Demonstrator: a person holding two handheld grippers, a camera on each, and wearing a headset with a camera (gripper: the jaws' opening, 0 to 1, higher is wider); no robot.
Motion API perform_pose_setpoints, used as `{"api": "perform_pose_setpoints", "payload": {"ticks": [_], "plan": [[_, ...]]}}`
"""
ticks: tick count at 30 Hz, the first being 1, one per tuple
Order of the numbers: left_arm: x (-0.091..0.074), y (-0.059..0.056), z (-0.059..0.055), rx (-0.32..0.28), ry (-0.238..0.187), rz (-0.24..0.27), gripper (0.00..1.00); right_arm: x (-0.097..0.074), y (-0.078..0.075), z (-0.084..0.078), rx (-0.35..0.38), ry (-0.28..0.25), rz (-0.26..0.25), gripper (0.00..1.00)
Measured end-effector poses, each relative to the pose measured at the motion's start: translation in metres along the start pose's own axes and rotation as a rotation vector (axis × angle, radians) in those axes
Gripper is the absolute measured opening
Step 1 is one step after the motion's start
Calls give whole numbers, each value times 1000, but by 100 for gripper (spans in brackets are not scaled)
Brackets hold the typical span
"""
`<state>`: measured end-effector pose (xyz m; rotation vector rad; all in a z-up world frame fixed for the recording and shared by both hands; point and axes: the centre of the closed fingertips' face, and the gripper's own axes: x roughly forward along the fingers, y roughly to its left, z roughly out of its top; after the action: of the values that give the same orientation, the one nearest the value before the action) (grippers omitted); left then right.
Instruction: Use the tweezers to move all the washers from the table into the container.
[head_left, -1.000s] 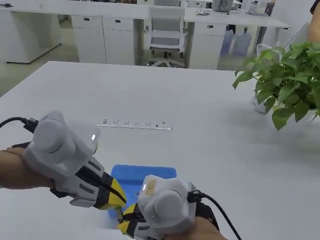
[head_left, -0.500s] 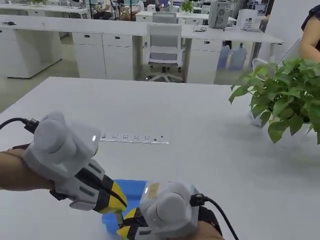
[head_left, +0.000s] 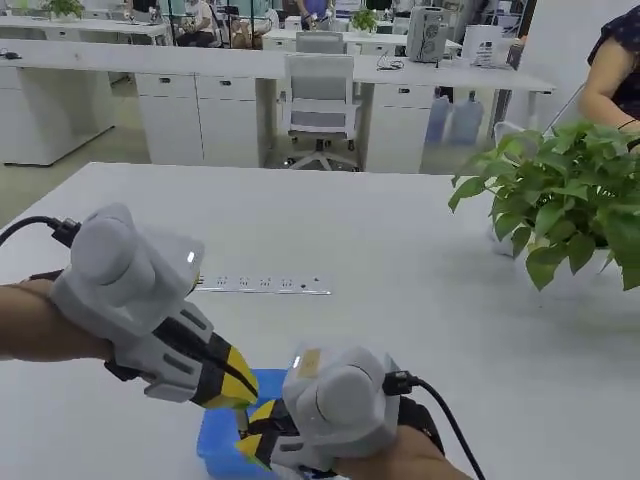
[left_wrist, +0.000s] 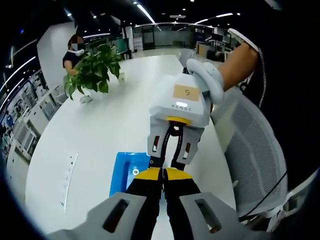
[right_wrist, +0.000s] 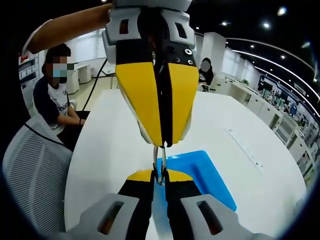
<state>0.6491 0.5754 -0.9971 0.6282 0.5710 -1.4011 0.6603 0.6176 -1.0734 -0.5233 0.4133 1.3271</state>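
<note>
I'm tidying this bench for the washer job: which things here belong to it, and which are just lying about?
For the job:
tweezers
blue container

Just lying about:
power strip
potted plant
office chair

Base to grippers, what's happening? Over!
Left gripper, right gripper both shut on tweezers, tip to tip. Blue container close beneath. Nothing in the way.
</note>
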Motion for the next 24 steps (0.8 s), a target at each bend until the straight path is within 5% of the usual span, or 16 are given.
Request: {"api": "perform_pose_setpoints", "payload": {"ticks": [24], "plan": [[14, 37, -16, 14, 9, 21, 5, 23, -33, -11, 28, -26, 7, 9]]}}
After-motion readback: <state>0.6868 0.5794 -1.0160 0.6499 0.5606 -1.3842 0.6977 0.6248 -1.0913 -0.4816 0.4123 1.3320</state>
